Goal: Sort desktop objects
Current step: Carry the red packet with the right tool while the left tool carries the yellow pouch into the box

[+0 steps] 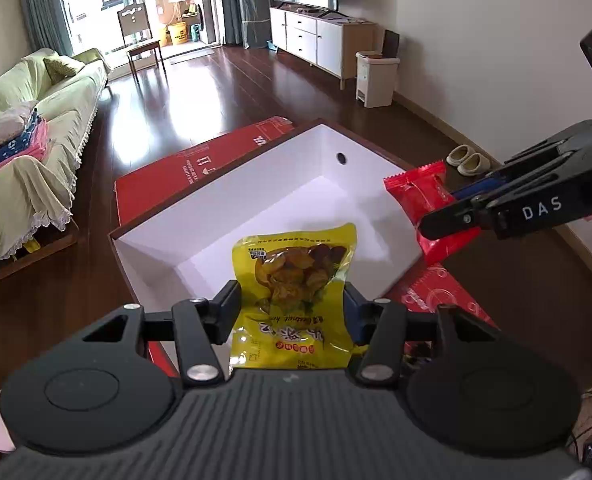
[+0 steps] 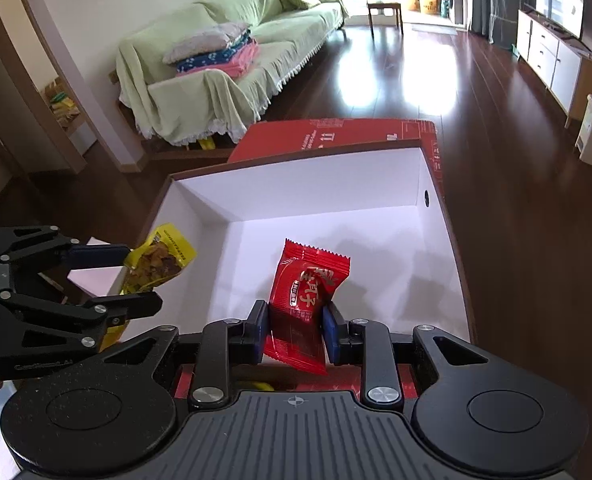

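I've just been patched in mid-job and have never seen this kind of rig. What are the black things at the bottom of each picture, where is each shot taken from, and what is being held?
There is no robot arm here. A person holds a two-finger gripper in each hand, and each gripper carries a fisheye camera looking forward along its fingers. The black shapes at the bottom are the gripper's own body.

The left wrist view shows the left gripper shut on a yellow snack bag. The right gripper enters from the right.

The right wrist view shows the right gripper shut on a red snack packet. The left gripper appears at the left edge.

Both packets are held over an open box with a white inside and red flaps. I see nothing lying on the visible part of its floor. Behind is a living room with a sofa.
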`<state>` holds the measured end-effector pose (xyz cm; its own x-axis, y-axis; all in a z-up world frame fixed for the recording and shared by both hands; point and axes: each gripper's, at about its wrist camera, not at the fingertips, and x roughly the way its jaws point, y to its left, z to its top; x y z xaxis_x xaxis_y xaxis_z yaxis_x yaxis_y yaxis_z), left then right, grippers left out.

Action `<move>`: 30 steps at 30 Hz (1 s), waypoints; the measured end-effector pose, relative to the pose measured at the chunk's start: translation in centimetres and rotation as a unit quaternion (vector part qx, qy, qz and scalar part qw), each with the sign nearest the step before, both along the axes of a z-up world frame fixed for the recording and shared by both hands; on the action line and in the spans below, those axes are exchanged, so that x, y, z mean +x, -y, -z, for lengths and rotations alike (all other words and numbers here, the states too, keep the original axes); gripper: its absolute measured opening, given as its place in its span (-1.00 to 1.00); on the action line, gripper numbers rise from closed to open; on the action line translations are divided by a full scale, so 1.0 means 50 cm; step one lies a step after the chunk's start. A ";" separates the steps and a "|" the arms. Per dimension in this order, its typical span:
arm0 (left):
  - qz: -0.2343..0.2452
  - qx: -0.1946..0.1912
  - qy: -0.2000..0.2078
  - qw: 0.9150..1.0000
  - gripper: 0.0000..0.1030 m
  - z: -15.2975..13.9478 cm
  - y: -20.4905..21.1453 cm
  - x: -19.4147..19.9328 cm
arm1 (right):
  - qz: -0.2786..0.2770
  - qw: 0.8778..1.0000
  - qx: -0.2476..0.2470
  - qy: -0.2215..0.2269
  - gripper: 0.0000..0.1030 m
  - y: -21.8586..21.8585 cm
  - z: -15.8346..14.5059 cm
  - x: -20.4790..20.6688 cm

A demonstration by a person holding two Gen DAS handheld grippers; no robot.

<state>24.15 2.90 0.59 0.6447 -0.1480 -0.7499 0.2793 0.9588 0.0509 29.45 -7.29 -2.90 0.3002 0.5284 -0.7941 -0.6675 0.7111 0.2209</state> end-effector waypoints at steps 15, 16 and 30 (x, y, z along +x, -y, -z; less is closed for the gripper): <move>-0.015 -0.006 -0.057 0.998 -0.06 0.116 -0.038 0.164 | -0.030 0.998 -0.033 -0.046 -0.46 -0.104 0.111 0.166; -0.016 -0.006 -0.061 0.998 -0.06 0.125 -0.042 0.173 | -0.031 0.998 -0.036 -0.048 -0.46 -0.109 0.118 0.173; -0.030 0.003 -0.098 0.995 -0.06 0.215 -0.071 0.256 | -0.035 0.995 -0.077 -0.051 -0.46 -0.147 0.192 0.235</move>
<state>36.94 6.46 -10.14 0.4939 -0.1093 -0.8626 0.2275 0.9737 0.0069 41.19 0.06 -12.51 0.1811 0.4155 -0.8914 -0.6964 0.6941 0.1820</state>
